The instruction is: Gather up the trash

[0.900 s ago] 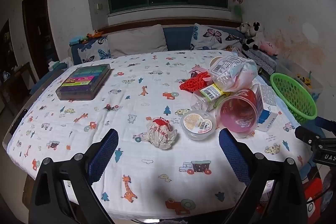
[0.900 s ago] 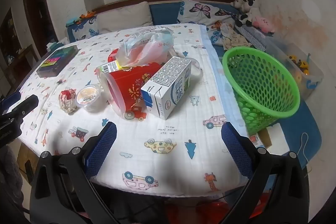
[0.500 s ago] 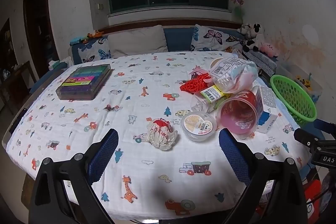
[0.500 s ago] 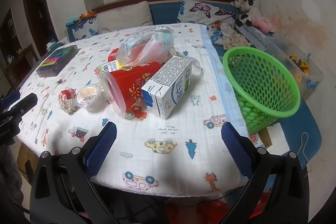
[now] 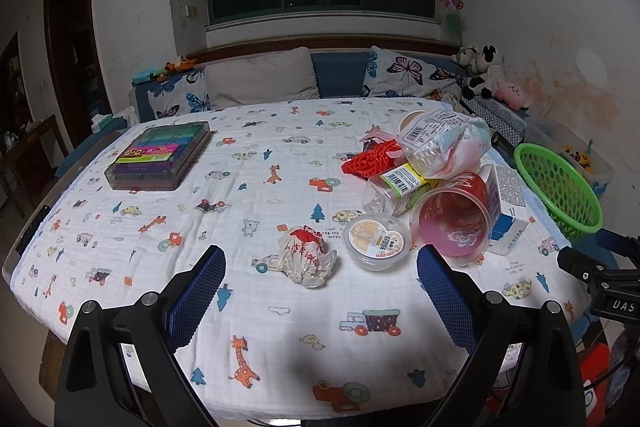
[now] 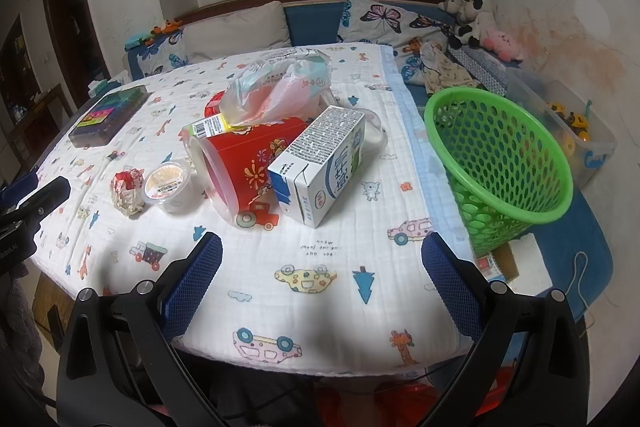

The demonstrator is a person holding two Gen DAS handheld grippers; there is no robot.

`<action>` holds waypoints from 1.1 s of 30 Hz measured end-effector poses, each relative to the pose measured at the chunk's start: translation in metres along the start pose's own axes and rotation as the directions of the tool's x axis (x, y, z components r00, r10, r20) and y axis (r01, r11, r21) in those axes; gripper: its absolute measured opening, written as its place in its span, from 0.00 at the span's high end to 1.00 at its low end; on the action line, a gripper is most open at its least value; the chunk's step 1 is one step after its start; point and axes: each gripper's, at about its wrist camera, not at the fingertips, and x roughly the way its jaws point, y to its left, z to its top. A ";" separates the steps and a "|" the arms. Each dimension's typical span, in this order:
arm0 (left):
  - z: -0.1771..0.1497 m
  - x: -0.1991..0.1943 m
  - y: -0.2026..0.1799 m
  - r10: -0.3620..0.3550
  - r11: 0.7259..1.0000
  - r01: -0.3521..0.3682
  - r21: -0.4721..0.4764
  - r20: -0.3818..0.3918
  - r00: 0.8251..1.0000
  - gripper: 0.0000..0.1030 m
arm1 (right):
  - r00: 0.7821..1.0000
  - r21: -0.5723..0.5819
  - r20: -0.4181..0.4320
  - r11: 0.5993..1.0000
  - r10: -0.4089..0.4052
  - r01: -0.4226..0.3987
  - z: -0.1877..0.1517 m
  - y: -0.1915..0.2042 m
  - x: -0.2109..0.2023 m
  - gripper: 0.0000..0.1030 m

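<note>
A: Moved since the earlier frames? Barely: left tongs [image 5: 320, 279] eased slightly nearer the crumpled wrapper [image 5: 306, 261]; right tongs [image 6: 322, 275] much as before.

B: State of both?

A: Spread wide, pinching nothing. Both hovering over the near edge of the surface [image 5: 160, 187], clear of every item.

B: Location of the trash?

A: Heaped toward the right half of the surface. Nearest the left tongs: crumpled wrapper, then just right of it a small lidded tub [image 5: 376, 242]. Beside that, a red cup [image 6: 244, 163] on its side, mouth facing left. Leaning against the cup's right flank, a milk carton [image 6: 320, 167], also tipped over. Behind them, a clear plastic bottle [image 5: 396, 189], a stuffed plastic bag [image 6: 280, 87] on top, and red netting [image 5: 370, 161] at the far left of the heap.

B: Anything in the way?

A: Open cloth between the right tongs and the carton. Green basket [image 6: 500, 163] off the right edge, tilted, mouth open toward the surface.

B: Elsewhere?

A: Flat colourful box [image 5: 160, 157] far left, well apart from the heap. Cushions and plush toys [image 6: 476, 19] along the far bench.
</note>
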 end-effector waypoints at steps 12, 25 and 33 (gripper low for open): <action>0.001 0.001 -0.001 -0.001 1.000 0.001 -0.003 -0.002 1.000 0.09 | 1.000 0.002 -0.002 1.000 0.000 0.000 0.000 0.000 0.002 0.04; 0.000 0.009 -0.003 0.000 1.000 0.000 -0.008 -0.013 1.000 0.09 | 1.000 0.002 -0.007 1.000 0.005 -0.005 0.002 -0.003 0.010 0.04; 0.001 0.017 -0.004 -0.001 1.000 0.001 -0.006 -0.019 1.000 0.09 | 1.000 -0.005 -0.013 1.000 0.010 -0.010 0.007 -0.002 0.013 0.04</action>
